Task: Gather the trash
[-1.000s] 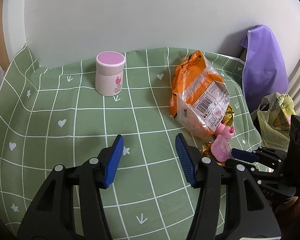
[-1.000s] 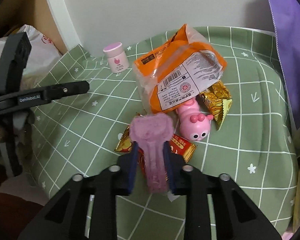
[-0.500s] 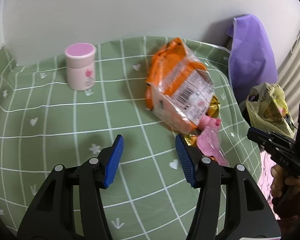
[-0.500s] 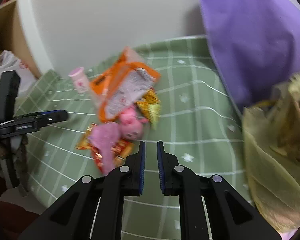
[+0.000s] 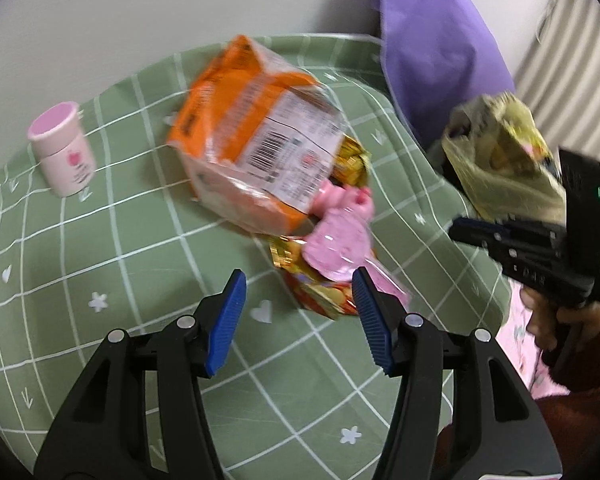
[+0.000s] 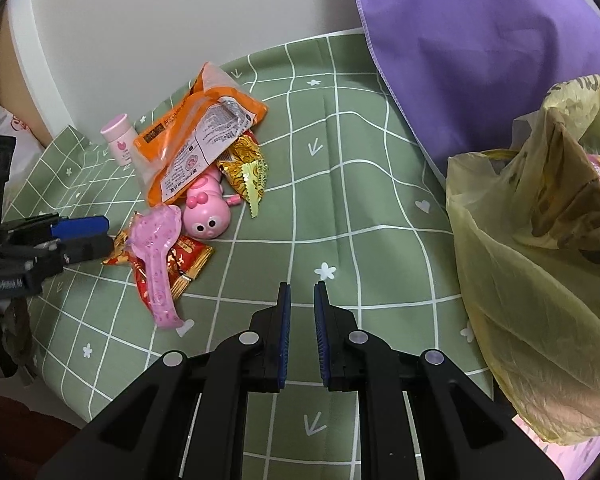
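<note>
The left gripper [image 5: 298, 312] has its blue fingers spread wide with nothing between them, just short of a pink spoon [image 5: 336, 246] lying on a red-gold wrapper [image 5: 320, 294]. The right gripper [image 6: 302, 332] holds nothing, its fingers nearly together with a narrow gap, over the green checked cloth [image 6: 356, 200]. An orange snack bag [image 6: 196, 136] lies beyond, and a yellow trash bag [image 6: 540, 260] stands at the right

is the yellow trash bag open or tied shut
Open. In the right wrist view the yellow trash bag gapes at the top, its handles loose and untied, with packaging showing inside the mouth.
</note>
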The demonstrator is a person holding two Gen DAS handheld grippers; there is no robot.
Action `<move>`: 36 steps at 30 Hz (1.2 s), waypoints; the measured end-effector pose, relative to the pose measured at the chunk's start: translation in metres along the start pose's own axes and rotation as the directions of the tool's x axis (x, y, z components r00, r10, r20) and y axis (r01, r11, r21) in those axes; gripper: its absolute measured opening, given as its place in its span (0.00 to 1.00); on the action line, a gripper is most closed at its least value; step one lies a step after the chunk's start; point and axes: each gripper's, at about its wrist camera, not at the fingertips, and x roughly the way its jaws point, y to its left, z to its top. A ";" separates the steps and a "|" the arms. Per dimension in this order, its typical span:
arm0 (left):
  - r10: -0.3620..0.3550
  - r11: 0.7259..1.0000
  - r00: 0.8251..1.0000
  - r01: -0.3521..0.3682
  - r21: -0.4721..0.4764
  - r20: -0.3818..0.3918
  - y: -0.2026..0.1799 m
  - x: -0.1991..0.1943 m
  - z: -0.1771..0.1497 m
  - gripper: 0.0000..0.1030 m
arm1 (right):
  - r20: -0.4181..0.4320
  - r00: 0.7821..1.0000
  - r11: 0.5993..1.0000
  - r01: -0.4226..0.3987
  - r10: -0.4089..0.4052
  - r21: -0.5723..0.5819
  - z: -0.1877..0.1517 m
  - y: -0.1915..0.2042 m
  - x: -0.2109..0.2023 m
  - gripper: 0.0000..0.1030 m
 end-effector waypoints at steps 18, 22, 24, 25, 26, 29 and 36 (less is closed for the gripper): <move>0.115 0.993 0.993 -0.115 -0.018 0.004 0.017 0.000 0.000 0.51 | 0.029 0.998 0.998 -0.058 0.057 0.024 -0.013 -0.010 -0.015 0.14; 0.029 0.998 0.999 -0.027 -0.053 0.031 0.016 -0.007 0.001 0.51 | 0.040 0.995 0.995 -0.095 0.094 0.029 -0.015 -0.011 -0.018 0.42; 0.053 0.998 0.998 -0.051 -0.049 0.037 0.014 -0.009 0.001 0.51 | 0.053 0.990 0.991 -0.133 0.132 0.015 -0.014 -0.003 -0.019 0.42; 0.064 0.997 0.997 -0.062 -0.055 0.039 0.015 -0.010 0.002 0.51 | 0.053 0.988 0.990 -0.142 0.142 0.003 -0.013 0.002 -0.018 0.42; 0.071 0.996 0.997 -0.068 -0.064 0.043 0.017 -0.013 0.001 0.51 | 0.047 0.987 0.988 -0.154 0.155 -0.012 -0.011 0.009 -0.015 0.42; 0.106 0.991 0.993 -0.100 -0.088 0.058 0.025 -0.022 0.000 0.51 | 0.015 0.978 0.975 -0.205 0.206 -0.082 -0.004 0.038 -0.003 0.42; 0.151 0.982 0.985 -0.139 -0.131 0.081 0.042 -0.038 -0.001 0.51 | -0.050 0.974 0.944 -0.225 0.220 -0.240 0.008 0.096 0.033 0.31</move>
